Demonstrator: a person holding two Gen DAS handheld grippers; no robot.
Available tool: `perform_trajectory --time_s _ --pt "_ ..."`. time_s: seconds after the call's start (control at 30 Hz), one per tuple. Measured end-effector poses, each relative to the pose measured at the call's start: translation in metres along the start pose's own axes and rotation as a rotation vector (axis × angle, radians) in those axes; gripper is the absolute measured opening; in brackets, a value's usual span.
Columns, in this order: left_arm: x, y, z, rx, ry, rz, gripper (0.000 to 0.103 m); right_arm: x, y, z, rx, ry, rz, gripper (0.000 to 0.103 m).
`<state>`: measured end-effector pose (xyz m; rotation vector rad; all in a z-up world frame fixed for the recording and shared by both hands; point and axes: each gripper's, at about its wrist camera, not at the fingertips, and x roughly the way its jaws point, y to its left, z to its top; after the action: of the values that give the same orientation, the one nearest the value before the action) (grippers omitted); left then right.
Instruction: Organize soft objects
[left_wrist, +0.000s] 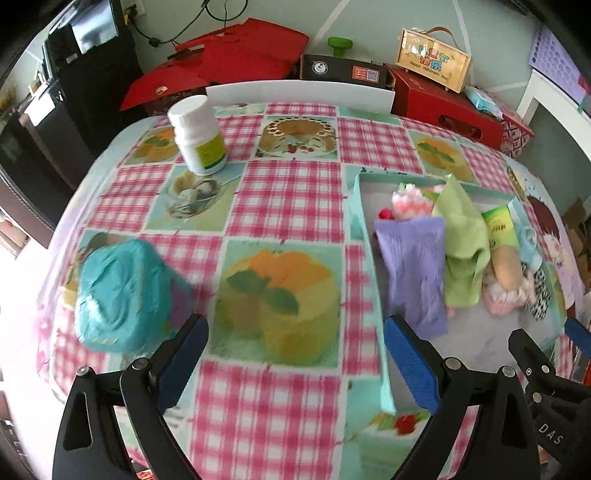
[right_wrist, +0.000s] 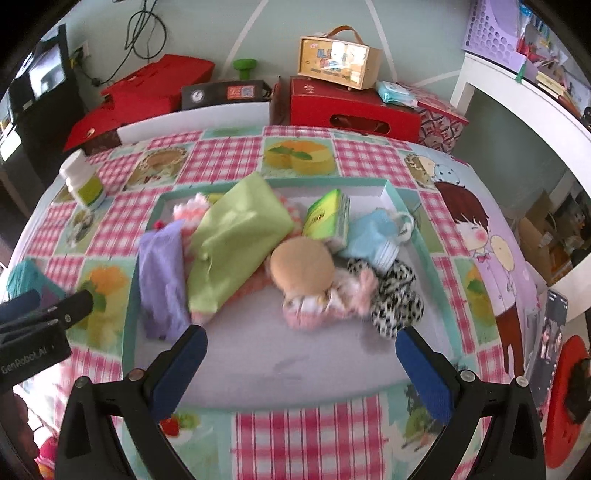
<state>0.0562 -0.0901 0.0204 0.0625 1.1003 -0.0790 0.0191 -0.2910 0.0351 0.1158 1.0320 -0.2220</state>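
A shallow teal-rimmed tray (right_wrist: 130, 295) sits on the checked tablecloth and holds soft things: a purple cloth (right_wrist: 162, 280), a green cloth (right_wrist: 232, 240), a plush doll (right_wrist: 306, 280), a spotted black-and-white piece (right_wrist: 399, 302), a blue sock (right_wrist: 373, 236) and a green packet (right_wrist: 325, 218). The tray (left_wrist: 369, 258) shows in the left wrist view too, with the purple cloth (left_wrist: 413, 273) and green cloth (left_wrist: 465, 251). A teal soft bundle (left_wrist: 118, 295) lies on the table outside the tray, left of my open, empty left gripper (left_wrist: 295, 354). My right gripper (right_wrist: 301, 358) is open and empty over the tray's near part.
A white pill bottle (left_wrist: 197, 134) stands at the table's far left. Red boxes (right_wrist: 351, 107), a black box (left_wrist: 343, 72) and a wooden handled box (right_wrist: 338, 61) line the wall behind. A white shelf (right_wrist: 517, 96) stands at right.
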Motion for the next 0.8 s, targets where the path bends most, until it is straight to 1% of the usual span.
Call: perform_trajectory --time_s 0.23,0.33,0.5,0.53,0.67,0.8 --pt "-0.015 0.011 -0.026 0.000 0.011 0.003 0.096 -0.013 0.001 -0.024 -0.002 0.014 -0.007 0.103" --pt "-0.017 0.015 -0.038 0.000 0.038 0.039 0.096 -0.019 0.002 -0.033 -0.006 0.011 -0.007 0.103" --pt "-0.022 0.021 -0.055 -0.007 0.023 0.047 0.096 -0.025 0.005 -0.043 -0.008 0.006 -0.008 0.103" --pt "-0.023 0.023 -0.057 -0.009 0.020 0.053 0.096 -0.027 0.005 -0.045 -0.009 0.005 -0.008 0.103" --pt "-0.026 0.028 -0.065 -0.013 0.009 0.116 0.096 -0.032 0.008 -0.049 -0.016 -0.010 -0.007 0.103" --pt "-0.026 0.035 -0.071 -0.018 0.003 0.125 0.096 -0.035 0.012 -0.053 -0.026 -0.024 0.004 0.103"
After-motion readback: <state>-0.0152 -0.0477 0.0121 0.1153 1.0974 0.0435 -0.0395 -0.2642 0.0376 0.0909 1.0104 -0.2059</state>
